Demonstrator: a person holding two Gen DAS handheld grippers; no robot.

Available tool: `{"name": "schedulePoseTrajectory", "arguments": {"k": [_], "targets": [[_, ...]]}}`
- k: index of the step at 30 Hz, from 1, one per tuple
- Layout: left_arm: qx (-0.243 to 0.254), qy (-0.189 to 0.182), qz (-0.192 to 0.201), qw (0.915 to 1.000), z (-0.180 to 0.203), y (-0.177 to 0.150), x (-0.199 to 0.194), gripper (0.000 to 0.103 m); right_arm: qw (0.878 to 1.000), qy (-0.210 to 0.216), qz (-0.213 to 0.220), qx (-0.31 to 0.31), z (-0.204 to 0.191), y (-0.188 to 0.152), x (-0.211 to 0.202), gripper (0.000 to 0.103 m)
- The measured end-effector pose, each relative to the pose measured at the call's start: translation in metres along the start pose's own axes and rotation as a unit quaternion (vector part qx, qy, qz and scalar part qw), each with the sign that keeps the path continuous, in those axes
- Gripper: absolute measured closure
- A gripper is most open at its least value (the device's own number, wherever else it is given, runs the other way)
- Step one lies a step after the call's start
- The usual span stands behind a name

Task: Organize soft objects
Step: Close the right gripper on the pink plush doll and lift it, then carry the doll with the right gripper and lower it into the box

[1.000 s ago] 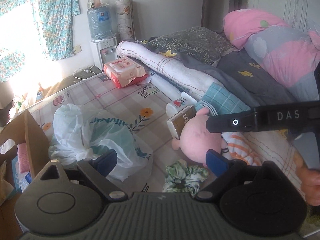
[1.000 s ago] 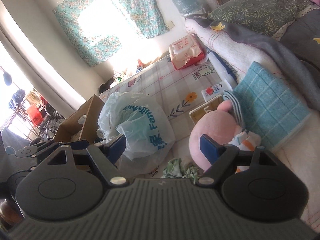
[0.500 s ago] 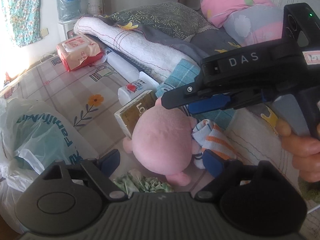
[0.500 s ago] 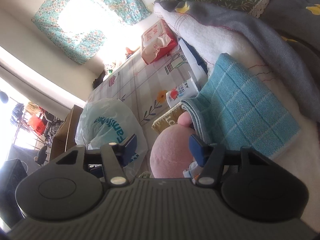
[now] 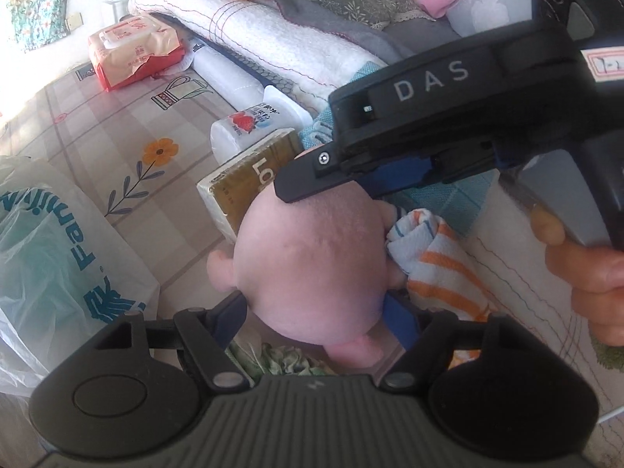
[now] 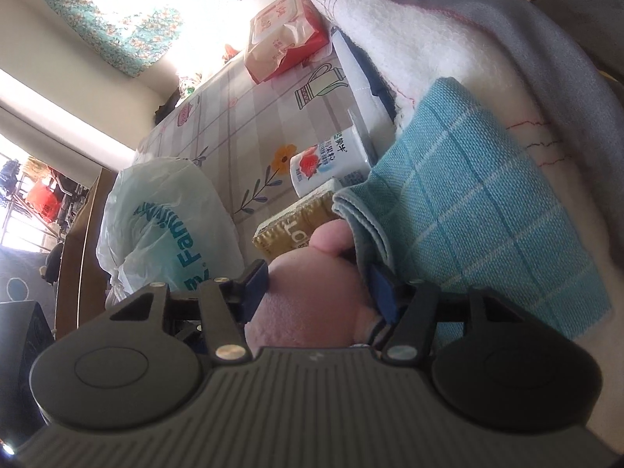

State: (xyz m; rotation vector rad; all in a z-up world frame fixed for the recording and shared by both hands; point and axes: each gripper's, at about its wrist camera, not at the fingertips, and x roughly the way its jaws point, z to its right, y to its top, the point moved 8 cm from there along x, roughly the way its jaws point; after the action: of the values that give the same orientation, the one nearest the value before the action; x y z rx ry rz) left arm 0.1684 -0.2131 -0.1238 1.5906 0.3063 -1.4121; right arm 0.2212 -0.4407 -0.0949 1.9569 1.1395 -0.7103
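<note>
A bed covered by a checked sheet (image 5: pixel 117 144) printed with flowers and jugs fills both views, with a sunlit curtained window (image 6: pixel 128 11) behind it. Left of the pink plush toy (image 5: pixel 312 265) lies a crumpled white plastic bag (image 5: pixel 50 241) with teal lettering. The toy itself is round, pale pink and short-piled, with small stubby ears or feet poking out at its sides and bottom. It rests on the sheet against a gold box (image 5: pixel 241 187), with a white strawberry-labelled bottle (image 5: pixel 253 124) just behind that. The left gripper (image 5: pixel 316 312) straddles the toy's lower part, its jaws closing with the blue pads at the toy's sides; whether they press yet I cannot tell. The right gripper (image 6: pixel 316 288) straddles the toy's upper part, jaws opening slightly, pads close against the plush. Right of the toy sit a rolled orange-striped cloth (image 5: pixel 436 257) and a folded teal checked towel (image 6: pixel 487 202).
</note>
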Motion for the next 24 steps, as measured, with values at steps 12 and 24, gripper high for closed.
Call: {"name": "schedulePoseTrajectory", "arguments": {"k": [12, 24], "targets": [[0.017, 0.020, 0.018, 0.9995, 0.004, -0.002, -0.013, 0.027, 1.000, 0.024, -0.004, -0.003, -0.009, -0.006, -0.012, 0.046], [0.023, 0.036, 0.108, 0.9932, 0.004, 0.004, -0.091, 0.027, 0.995, 0.052, 0.067, -0.048, -0.074, -0.004, -0.079, 0.046]]}}
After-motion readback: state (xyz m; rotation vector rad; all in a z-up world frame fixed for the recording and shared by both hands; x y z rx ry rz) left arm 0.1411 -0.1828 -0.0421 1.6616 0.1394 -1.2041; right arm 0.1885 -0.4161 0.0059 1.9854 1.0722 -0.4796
